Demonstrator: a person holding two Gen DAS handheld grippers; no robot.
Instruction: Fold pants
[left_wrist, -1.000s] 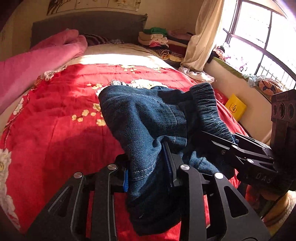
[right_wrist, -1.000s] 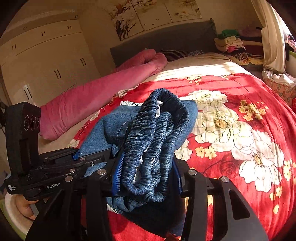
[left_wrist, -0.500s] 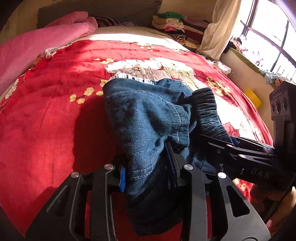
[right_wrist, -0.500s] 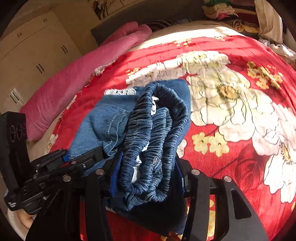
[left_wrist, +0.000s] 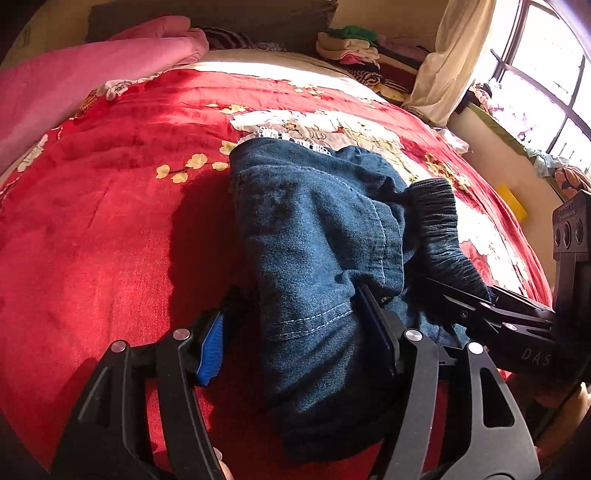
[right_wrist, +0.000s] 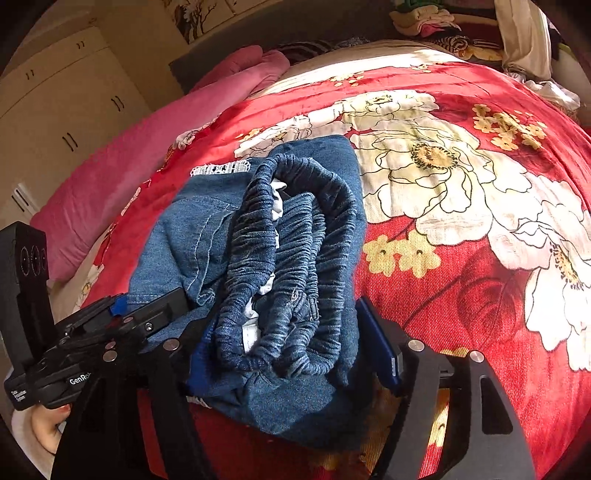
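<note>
**Ana:** On the red flowered bedspread, what lies folded?

**Ben:** Blue denim pants, bunched in a thick bundle near the bed's near edge. Their gathered elastic waistband lies on top on the right side, looped over itself, and a strip of white lace trim shows at the far edge.

**Ana:** And the 2 grippers?

**Ben:** The left gripper has its jaws opening. The bundle lies between them; the left blue pad stands clear of the cloth, the right one sits against it. The right gripper is opening too, astride the waistband end, with a gap showing at its right pad.

**Ana:** Any containers?

**Ben:** None that I can make out.

**Ana:** What else is around?

**Ben:** A pink blanket runs along the bed's left side. Stacked folded clothes sit by the headboard, beside a cream curtain and a window. Wardrobe doors stand on the left. Each gripper shows in the other's view, close beside the bundle.
</note>
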